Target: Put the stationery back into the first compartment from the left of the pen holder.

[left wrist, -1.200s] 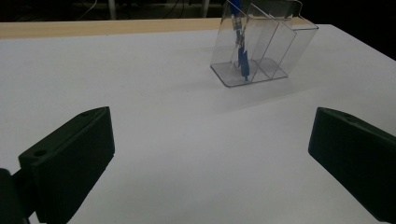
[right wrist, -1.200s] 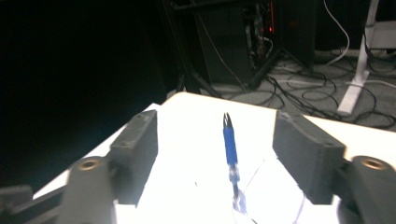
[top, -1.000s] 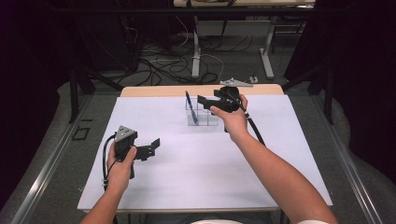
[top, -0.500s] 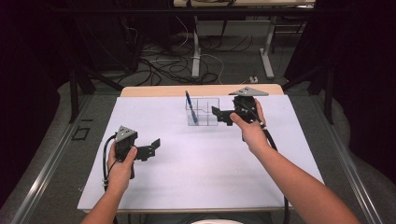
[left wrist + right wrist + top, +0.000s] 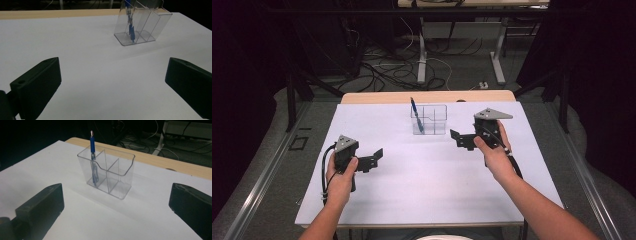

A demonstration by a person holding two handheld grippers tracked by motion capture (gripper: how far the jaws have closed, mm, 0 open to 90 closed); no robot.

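A blue pen [image 5: 415, 115] stands in the clear plastic compartment holder [image 5: 435, 120], frame centre; both grippers, left [image 5: 373, 160] and right [image 5: 460, 140], have fingers wide apart, empty.

a blue pen [image 5: 415, 114] stands tilted in the left compartment of a clear divided holder [image 5: 432, 120].

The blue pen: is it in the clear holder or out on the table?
In. The blue pen stands leaning in an end compartment of the clear holder, its tip at the floor and its top above the rim.
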